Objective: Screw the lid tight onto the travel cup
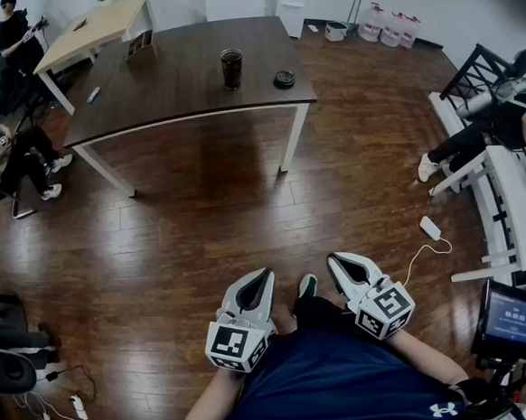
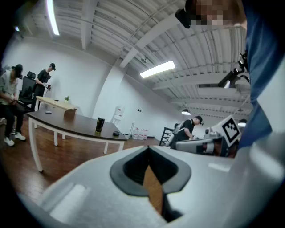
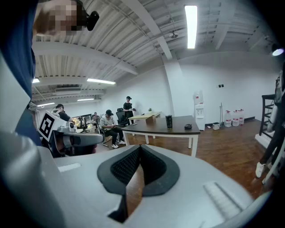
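Note:
The travel cup (image 1: 232, 68) stands upright on the dark wooden table (image 1: 172, 85), and its black lid (image 1: 283, 79) lies flat to the cup's right, near the table's right end. The cup (image 2: 99, 125) and lid (image 2: 116, 133) are small and distant in the left gripper view; the same goes for the cup (image 3: 168, 121) and lid (image 3: 188, 126) in the right gripper view. My left gripper (image 1: 266, 274) and right gripper (image 1: 332, 260) hover low by my body, far from the table. Both are shut with nothing between the jaws.
A lighter table (image 1: 95, 32) stands at the far left, with people seated near it (image 1: 5, 152). Another person sits by a white bench (image 1: 507, 194) on the right. A power strip (image 1: 429, 229) with its cable lies on the wooden floor. Water jugs (image 1: 389, 27) line the back wall.

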`<state>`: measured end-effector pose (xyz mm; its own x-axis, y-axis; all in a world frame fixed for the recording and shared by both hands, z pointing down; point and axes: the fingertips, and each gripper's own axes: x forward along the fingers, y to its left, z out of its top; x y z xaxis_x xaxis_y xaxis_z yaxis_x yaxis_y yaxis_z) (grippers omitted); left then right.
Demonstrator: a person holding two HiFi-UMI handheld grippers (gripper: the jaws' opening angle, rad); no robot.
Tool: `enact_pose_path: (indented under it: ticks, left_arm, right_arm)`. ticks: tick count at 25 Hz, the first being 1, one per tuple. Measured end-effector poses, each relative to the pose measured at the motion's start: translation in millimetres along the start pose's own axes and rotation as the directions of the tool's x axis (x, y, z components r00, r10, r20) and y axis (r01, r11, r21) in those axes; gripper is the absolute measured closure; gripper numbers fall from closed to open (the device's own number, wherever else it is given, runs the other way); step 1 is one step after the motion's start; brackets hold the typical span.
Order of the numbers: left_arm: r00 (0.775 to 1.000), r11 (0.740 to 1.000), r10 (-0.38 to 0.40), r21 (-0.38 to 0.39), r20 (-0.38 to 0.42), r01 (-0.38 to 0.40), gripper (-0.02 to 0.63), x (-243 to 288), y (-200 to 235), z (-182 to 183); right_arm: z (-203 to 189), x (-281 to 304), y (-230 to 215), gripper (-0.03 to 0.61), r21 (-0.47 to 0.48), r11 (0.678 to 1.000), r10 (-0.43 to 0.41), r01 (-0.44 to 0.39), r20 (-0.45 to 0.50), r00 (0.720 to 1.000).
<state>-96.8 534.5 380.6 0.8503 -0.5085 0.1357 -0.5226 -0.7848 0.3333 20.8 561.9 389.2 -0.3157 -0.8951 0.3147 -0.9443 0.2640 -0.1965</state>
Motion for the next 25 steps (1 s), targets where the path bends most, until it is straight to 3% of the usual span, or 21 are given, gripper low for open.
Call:
enact_pose_path:
  ticks: [5, 10, 17, 21, 23, 25]
  left_arm:
    - [1.0, 1.0, 0.026, 0.007, 0.014, -0.026, 0.609, 49, 27, 19]
    - [0.996, 0.994, 0.093, 0.062, 0.003, -0.093, 0.609, 107, 52, 45]
    - [0.982, 0.979, 0.185, 0.085, 0.04, -0.187, 0.609, 203, 78, 97]
    - [0.978, 0.975, 0.209, 0.079, 0.012, -0.209, 0.609, 238, 102, 108]
    - [0.978, 0.978, 0.206, 0.041, 0.013, -0.206, 0.607, 255, 123, 110]
    - [0.984, 0.984, 0.175, 0.009, 0.023, -0.176, 0.552, 275, 145, 112]
  right_arm:
    - [9, 45, -43, 0.568, 0.04, 0.999, 0.026, -0.026, 0.011, 1.0]
    - [42, 100, -104, 0.568, 0.087, 0.993, 0.075, -0.082, 0.077, 0.994]
    - [99, 148, -175, 0.568, 0.044, 0.981, 0.18, -0.188, 0.141, 0.973]
    - [107, 176, -210, 0.568, 0.057, 0.981, 0.176, -0.184, 0.122, 0.977]
    - [107, 193, -232, 0.568, 0.058, 0.987, 0.145, -0.152, 0.103, 0.984]
    - [115, 210, -252, 0.568, 0.023, 0.993, 0.113, -0.116, 0.111, 0.987]
